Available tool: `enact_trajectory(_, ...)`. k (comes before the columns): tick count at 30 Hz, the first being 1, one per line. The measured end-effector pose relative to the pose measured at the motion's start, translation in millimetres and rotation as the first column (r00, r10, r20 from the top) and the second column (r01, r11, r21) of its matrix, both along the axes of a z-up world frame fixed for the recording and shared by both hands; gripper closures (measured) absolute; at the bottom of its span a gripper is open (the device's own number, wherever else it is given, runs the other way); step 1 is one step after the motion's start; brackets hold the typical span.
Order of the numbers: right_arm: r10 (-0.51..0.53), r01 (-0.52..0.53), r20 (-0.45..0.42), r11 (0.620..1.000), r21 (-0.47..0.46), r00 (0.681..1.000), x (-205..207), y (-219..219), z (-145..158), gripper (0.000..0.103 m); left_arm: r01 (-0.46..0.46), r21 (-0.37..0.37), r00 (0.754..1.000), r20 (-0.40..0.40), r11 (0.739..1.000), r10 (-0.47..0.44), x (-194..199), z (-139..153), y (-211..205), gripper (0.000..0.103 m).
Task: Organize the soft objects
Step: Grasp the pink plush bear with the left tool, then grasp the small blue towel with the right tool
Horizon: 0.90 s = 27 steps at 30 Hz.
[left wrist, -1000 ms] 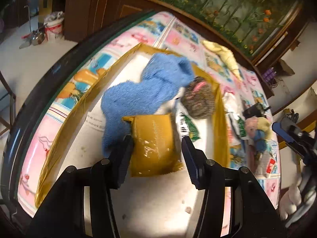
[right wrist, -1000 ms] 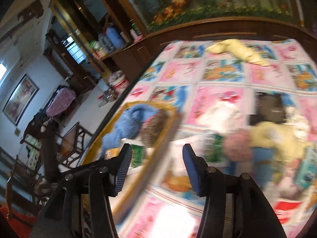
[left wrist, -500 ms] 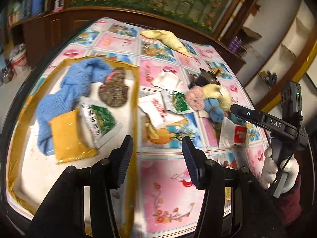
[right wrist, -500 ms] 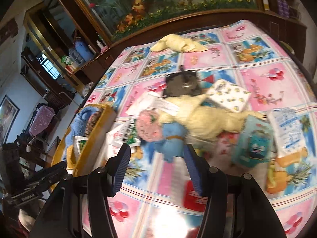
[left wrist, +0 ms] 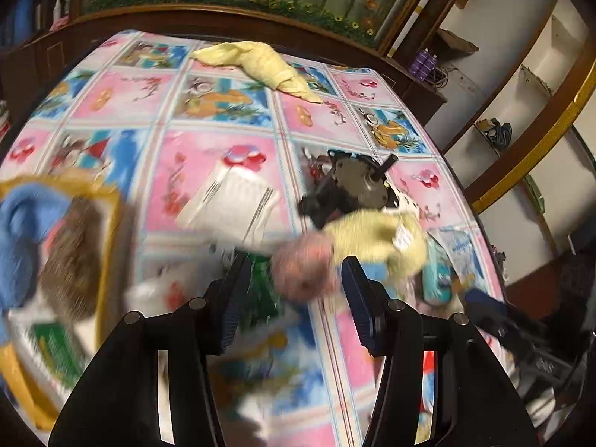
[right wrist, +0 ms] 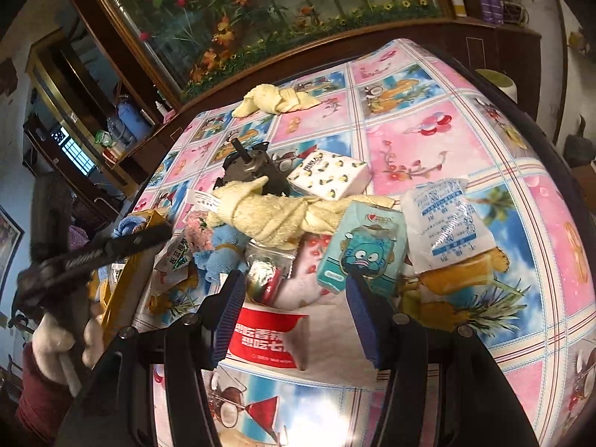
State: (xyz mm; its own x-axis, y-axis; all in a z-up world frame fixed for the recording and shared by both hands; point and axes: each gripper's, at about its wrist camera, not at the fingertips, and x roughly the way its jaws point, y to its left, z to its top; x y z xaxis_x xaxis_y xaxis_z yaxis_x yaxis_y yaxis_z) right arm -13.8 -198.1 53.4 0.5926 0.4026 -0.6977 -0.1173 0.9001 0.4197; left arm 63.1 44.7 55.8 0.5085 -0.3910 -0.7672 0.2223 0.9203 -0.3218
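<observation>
Sorting part done, judging by the layout. At far left in the left wrist view, yellow-rimmed box [left wrist: 111, 223] already loaded with a blue towel [left wrist: 22, 231], a brown fuzzy piece [left wrist: 70, 260] and some packets, all blurred. Rest of the pile out on the bench [right wrist: 428, 141], right of the box: pink fuzzy ball [left wrist: 303, 272], long pale yellow towel [right wrist: 268, 216] knotted across the heap, small blue cloth [right wrist: 219, 249] beneath it, white tissue pack [right wrist: 327, 178], teal cartoon tissue pack [right wrist: 361, 249], white printed pouch [right wrist: 447, 223], red and white packet [right wrist: 268, 339], foil sachet [right wrist: 262, 279], green and white snack sachet [right wrist: 175, 257]. Dark hard gadget [right wrist: 253, 171] behind the heap, probably not for the box. 1 more yellow cloth [right wrist: 275, 100] alone at the far edge, well apart from the rest.

Left tongs [left wrist: 292, 298] apart and empty, aimed down at the pink ball, no contact visible through the blur. Right tongs [right wrist: 294, 309] likewise apart, nothing clamped, hovering over the near side of the heap with the red and white packet between the blue pads [right wrist: 229, 313] in view; contact unclear.

Roughly 1 third in, by estimate: at least 4 soft pieces and several packs left to move.
</observation>
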Motion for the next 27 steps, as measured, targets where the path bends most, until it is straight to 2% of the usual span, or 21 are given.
enact_trajectory(5,0.001,-0.001,-0.012,1.000,0.018,1.000,0.5,-7.5,-4.7,0.047,0.084,0.092,0.996,-0.052,0.992,-0.079,24.2,-23.4,-30.9,0.052)
enact_trajectory(6,0.004,-0.004,-0.011,1.000,0.018,1.000,0.4,-7.9,-4.3,0.047,0.097,0.114,0.994,-0.061,0.989,-0.091,23.2,-26.0,-33.9,0.055)
enact_trajectory(7,0.006,-0.006,-0.009,1.000,0.017,1.000,-0.6,-7.5,-3.6,0.047,0.115,0.119,0.992,-0.062,0.986,-0.108,19.4,-26.9,-35.6,0.064)
enact_trajectory(8,0.010,-0.010,-0.006,1.000,0.018,1.000,-1.2,-7.2,-3.2,0.047,0.140,0.117,0.989,-0.068,0.983,-0.133,14.7,-27.0,-37.1,0.080)
enact_trajectory(11,0.022,-0.022,-0.002,0.999,0.026,1.000,-1.9,-4.2,-3.2,0.047,0.178,0.136,0.984,-0.045,0.975,-0.173,-6.2,-20.8,-38.0,0.080)
enact_trajectory(19,0.030,-0.030,-0.010,0.999,0.029,0.999,-4.1,2.3,-2.8,0.047,0.263,0.107,0.964,0.009,0.959,-0.265,-83.2,3.4,-28.7,0.080)
enact_trajectory(24,0.088,-0.088,-0.001,0.996,0.005,0.996,-1.0,23.5,5.6,0.047,0.253,0.145,0.964,0.048,0.956,-0.263,-126.5,4.5,-15.0,0.080)
enact_trajectory(27,0.130,-0.130,-0.015,0.991,-0.019,0.991,9.3,45.5,4.4,0.047,0.232,0.126,0.971,0.020,0.964,-0.237,-132.5,-6.8,-5.1,0.080)
